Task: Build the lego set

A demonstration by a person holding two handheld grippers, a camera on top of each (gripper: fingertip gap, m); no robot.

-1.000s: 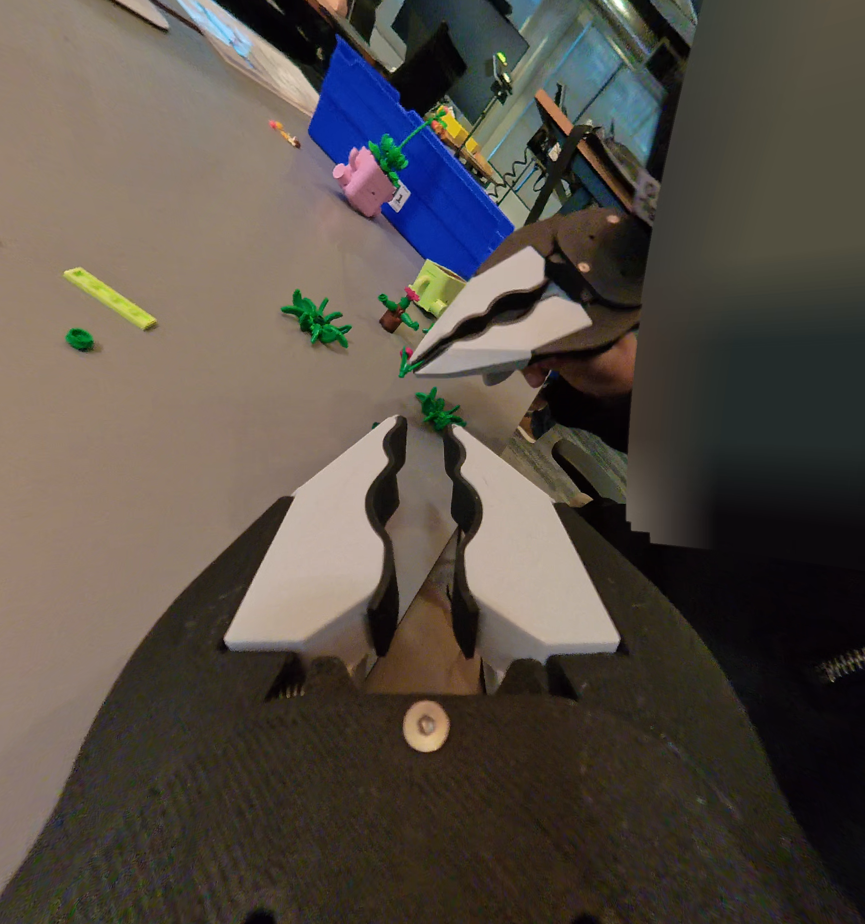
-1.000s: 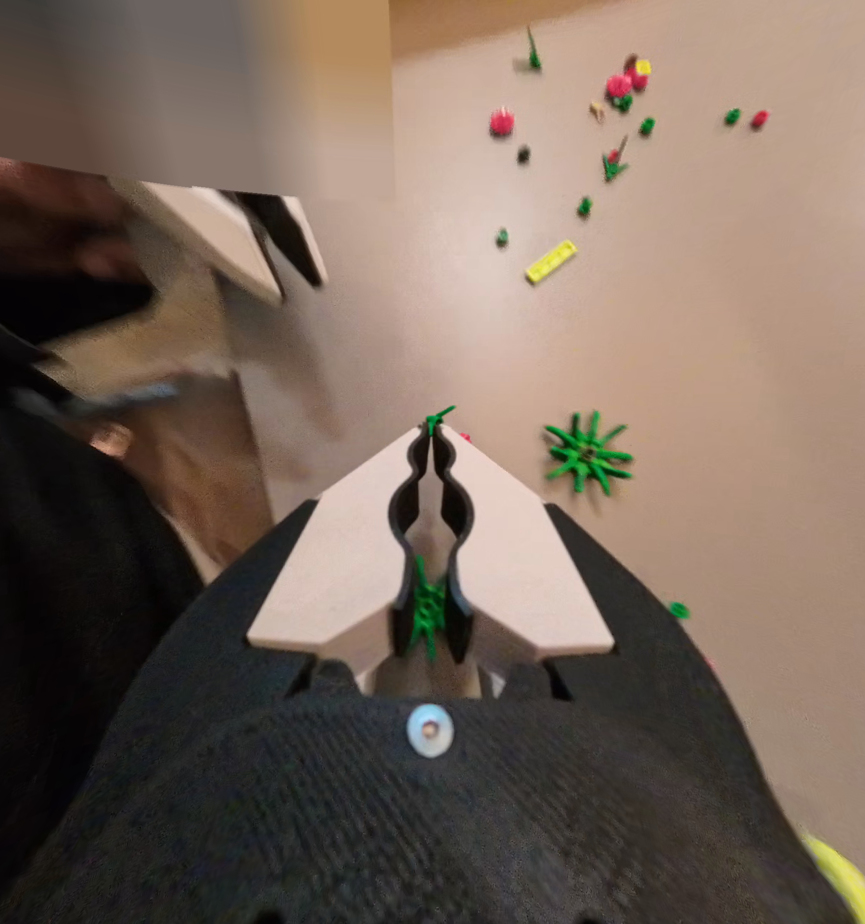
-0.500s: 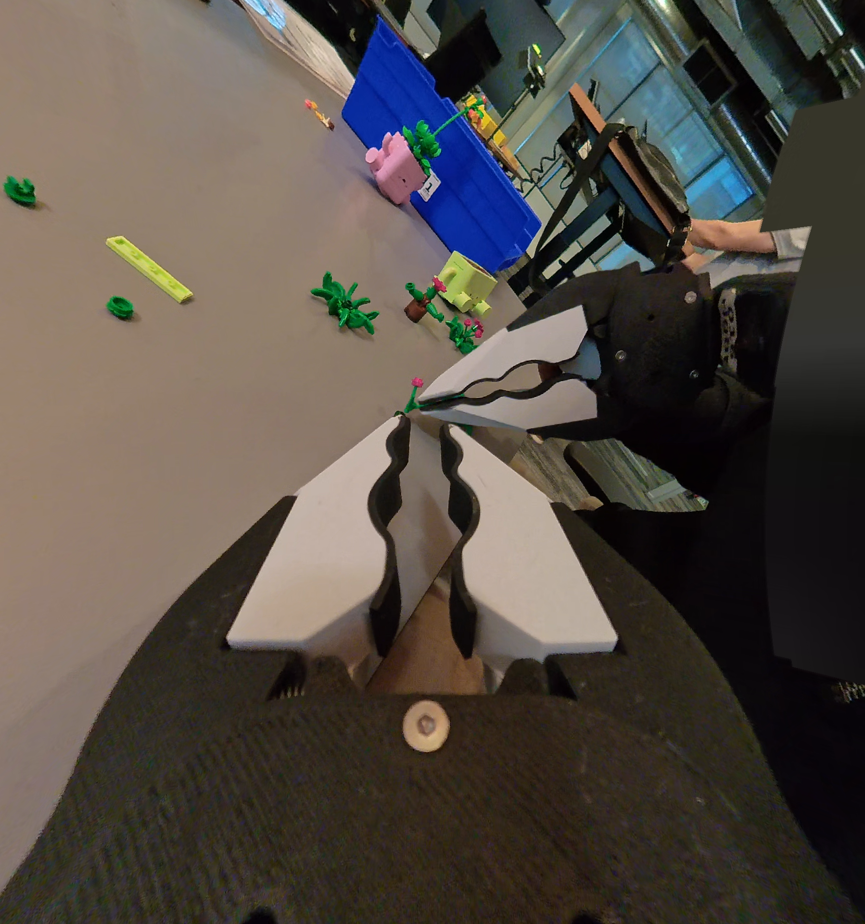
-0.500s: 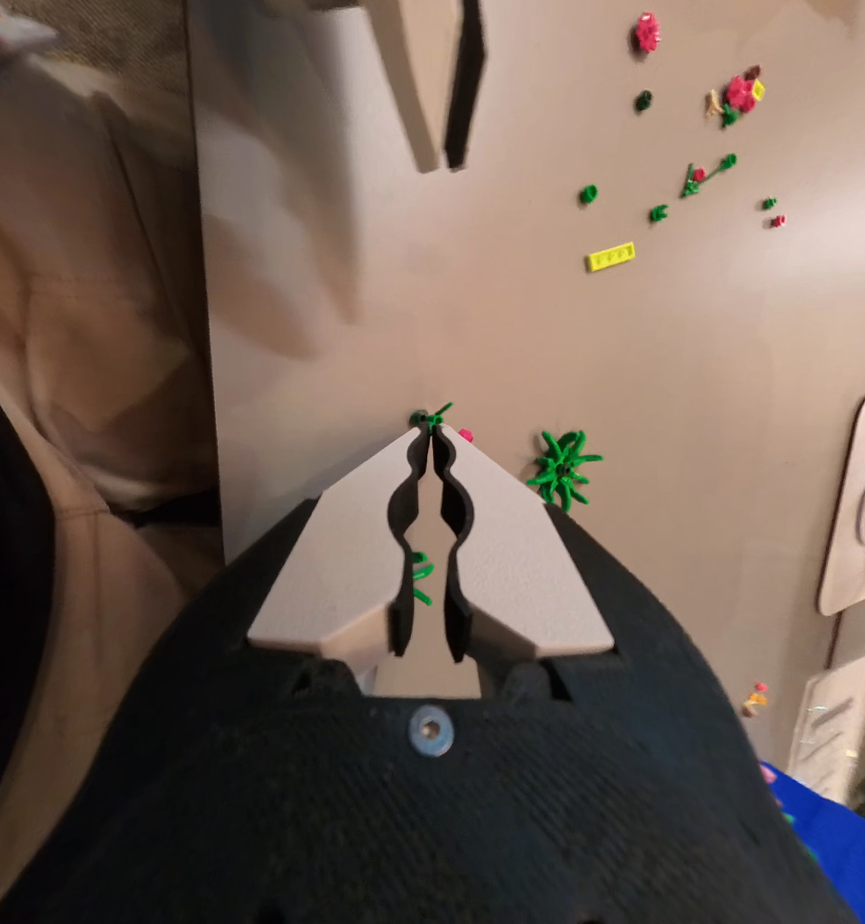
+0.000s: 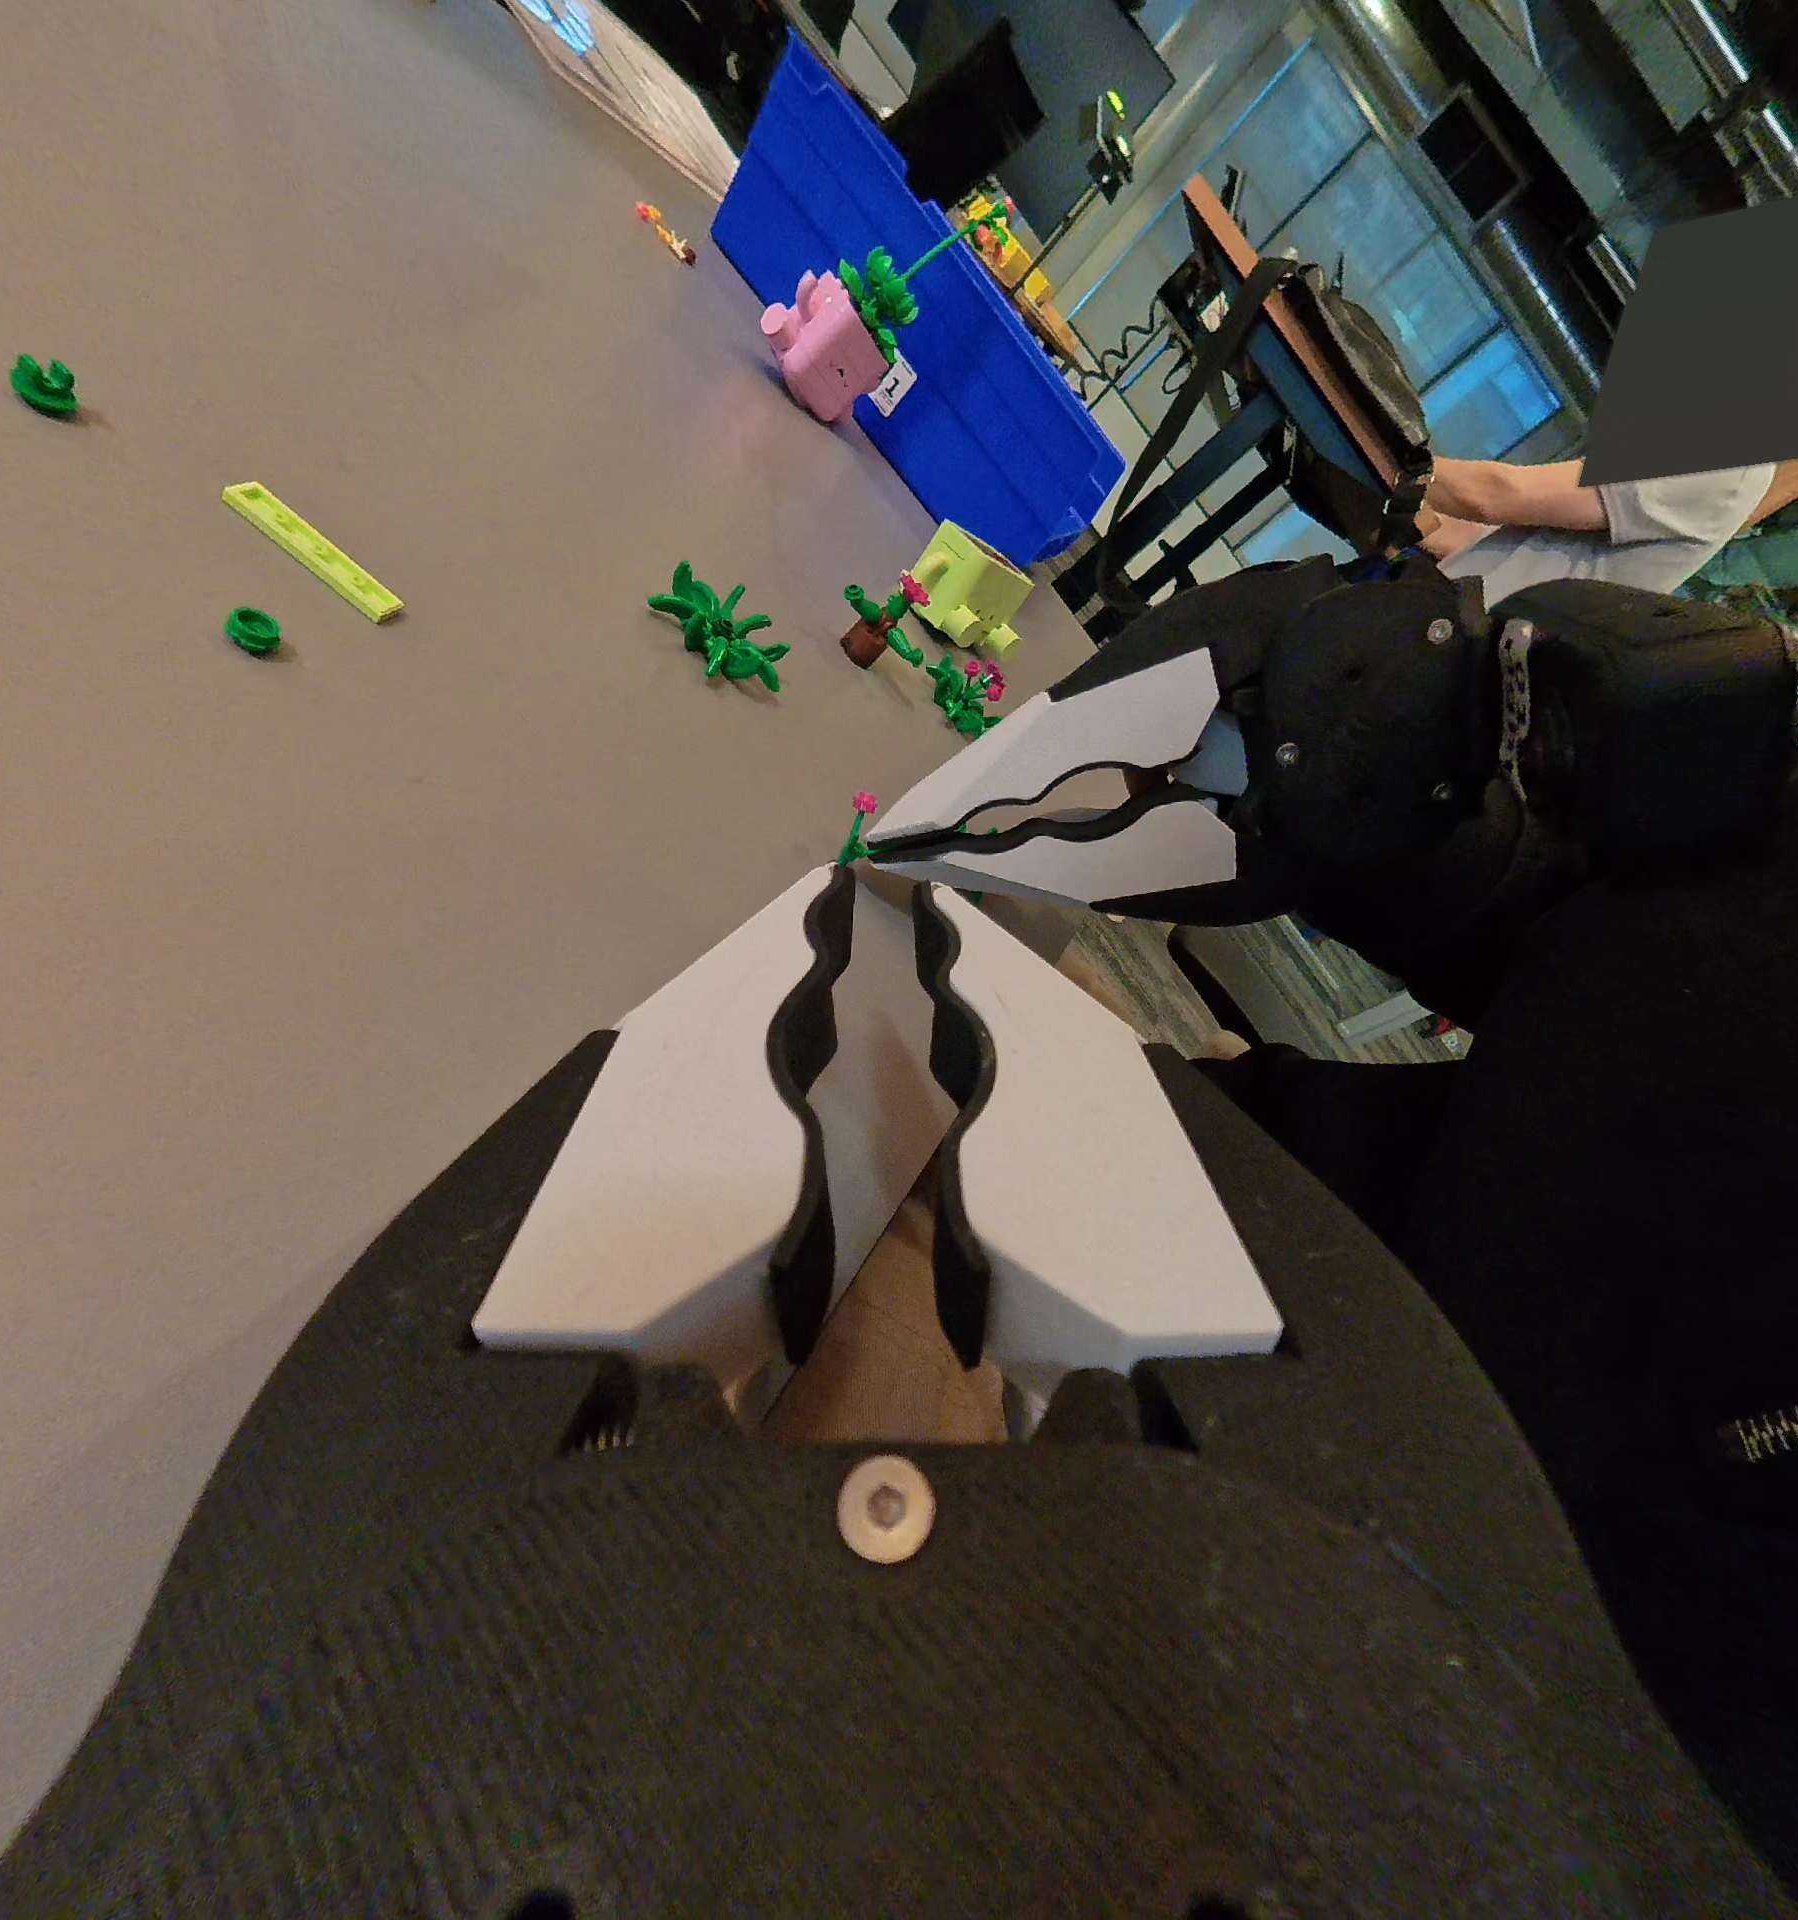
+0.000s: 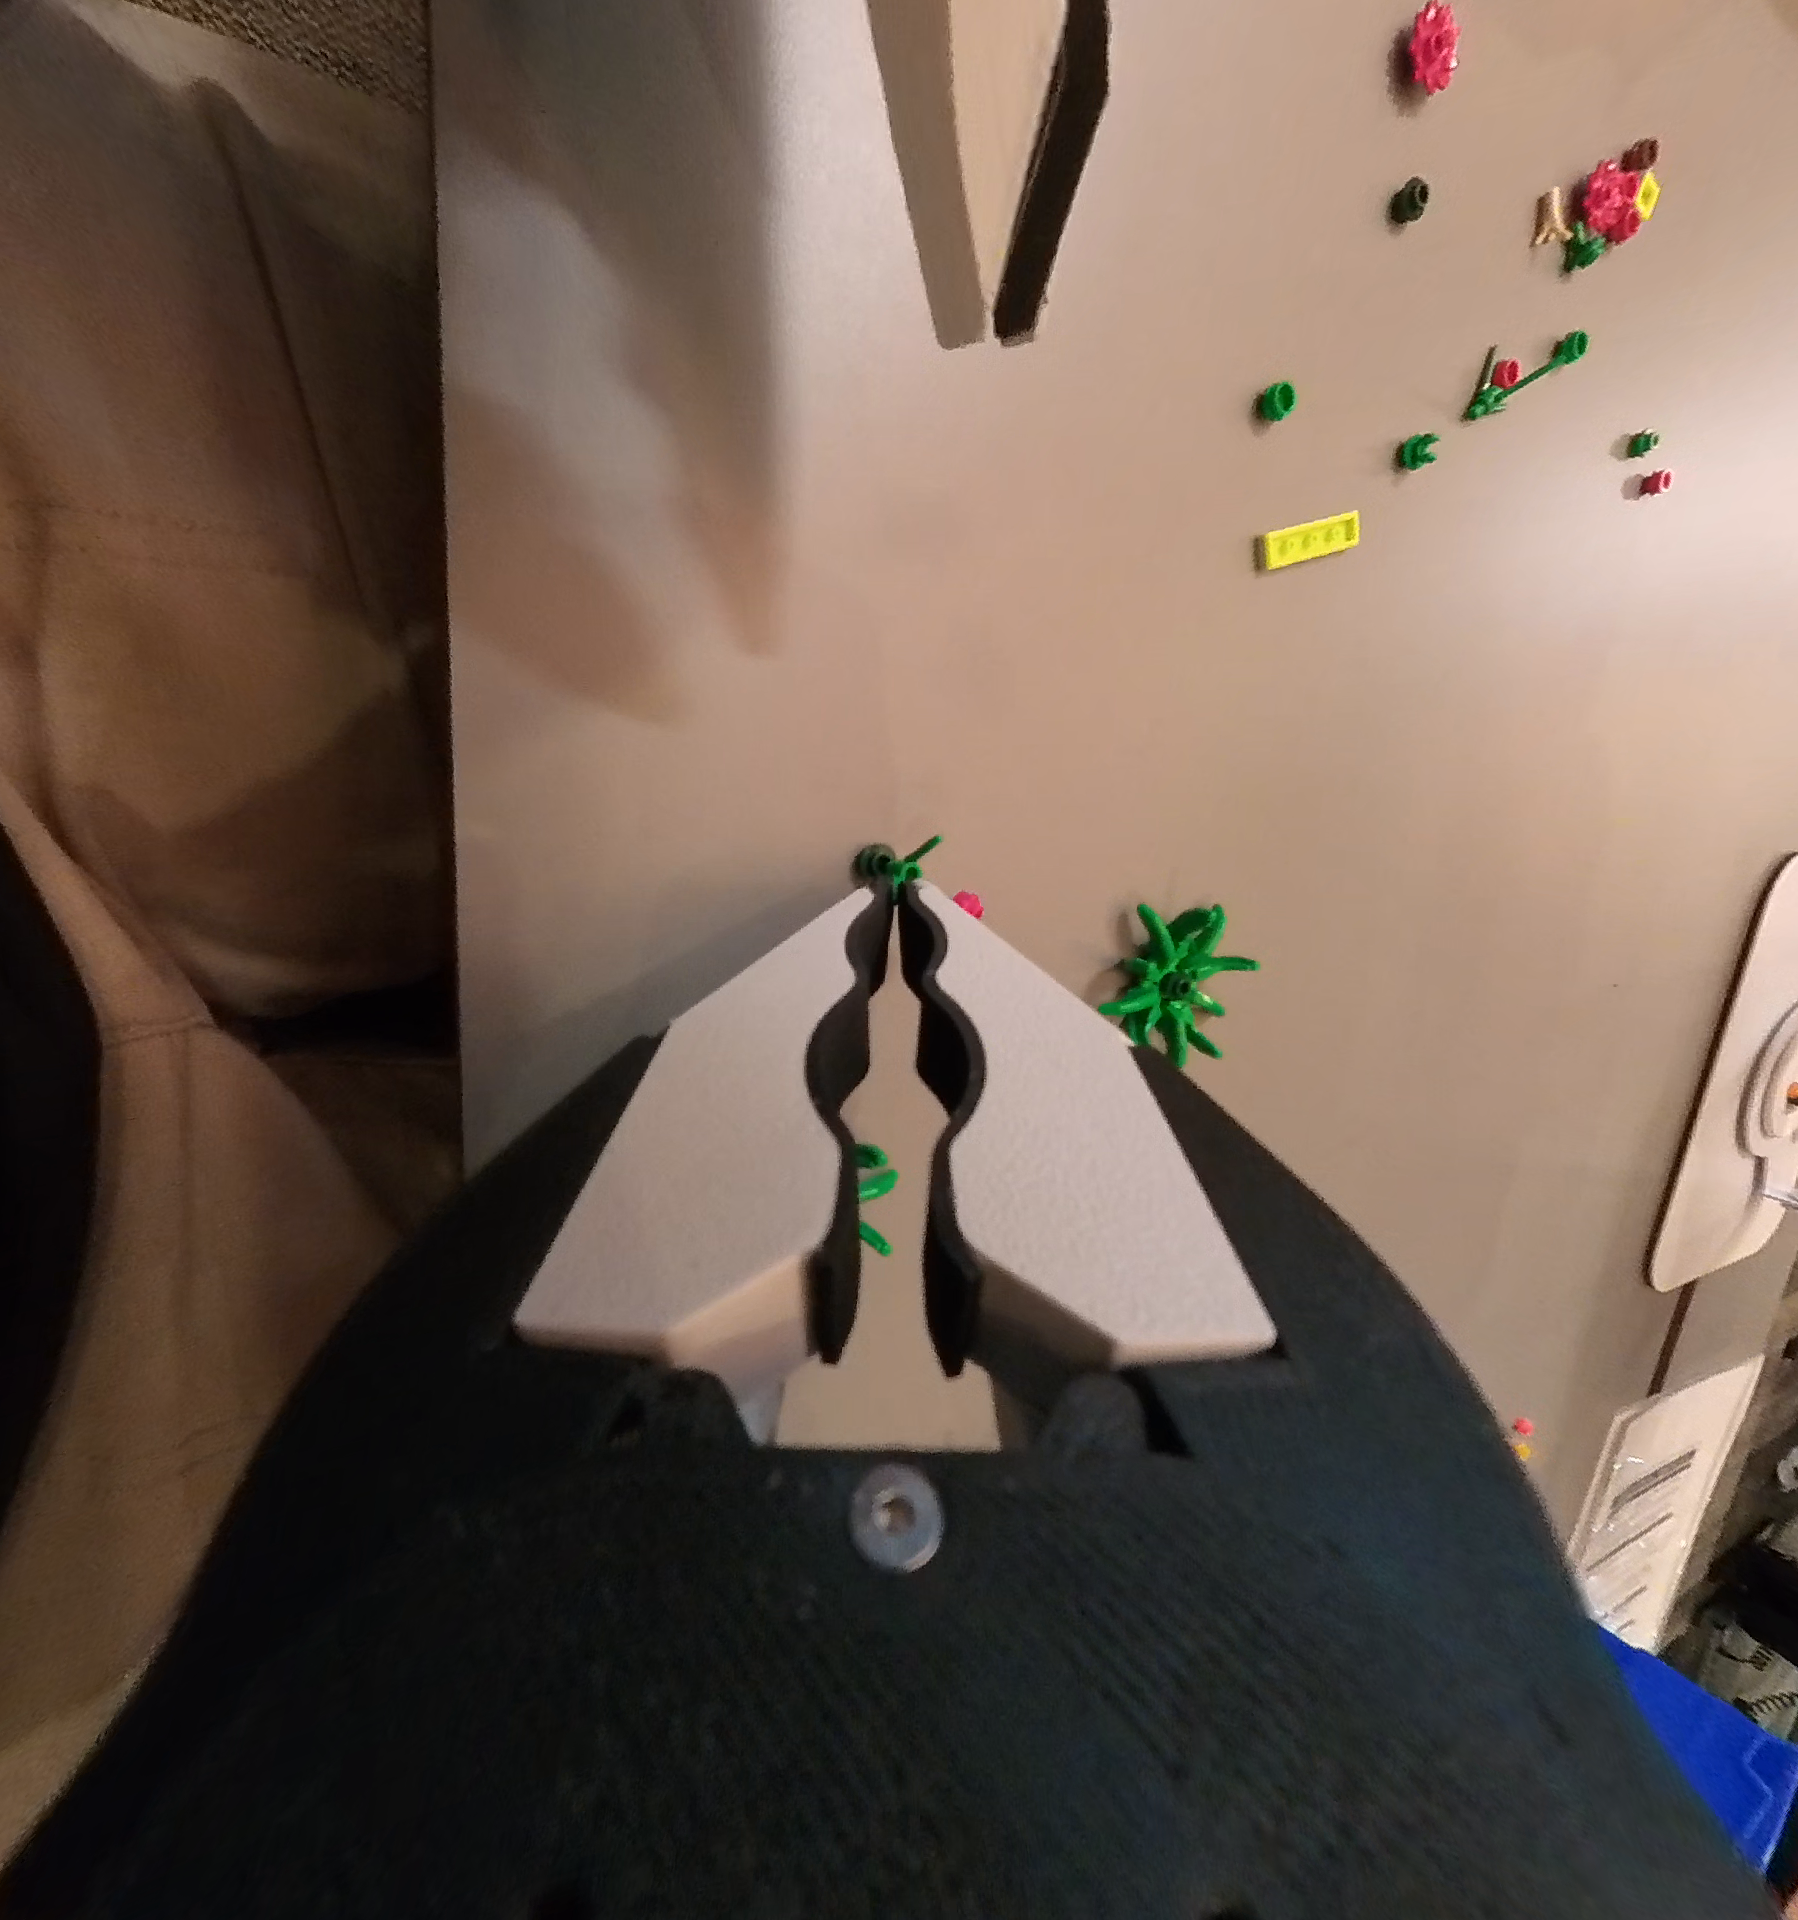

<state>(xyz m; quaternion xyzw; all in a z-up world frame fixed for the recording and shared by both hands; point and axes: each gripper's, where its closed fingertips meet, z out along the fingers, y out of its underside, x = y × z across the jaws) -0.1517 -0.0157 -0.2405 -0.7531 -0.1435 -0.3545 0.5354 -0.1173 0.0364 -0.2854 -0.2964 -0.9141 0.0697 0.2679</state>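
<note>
Stem (image 5: 857,831), green with a pink flower, pinched at the tips of the right gripper (image 5: 874,844) above the table (image 5: 355,935) edge. Left gripper (image 5: 879,883) spread, holding nothing, tips just beside the stem. Leaf cluster (image 5: 720,630) at 11 o'clock from it, lime strip (image 5: 311,552) at 10, pink pot (image 5: 827,348) and blue bin (image 5: 926,343) near 12.

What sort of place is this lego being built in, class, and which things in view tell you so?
Probably a shared workshop or lab, not a home: a plain grey table with a blue storage bin on it, a black stand holding equipment behind it, large windows, and another person nearby.
</note>
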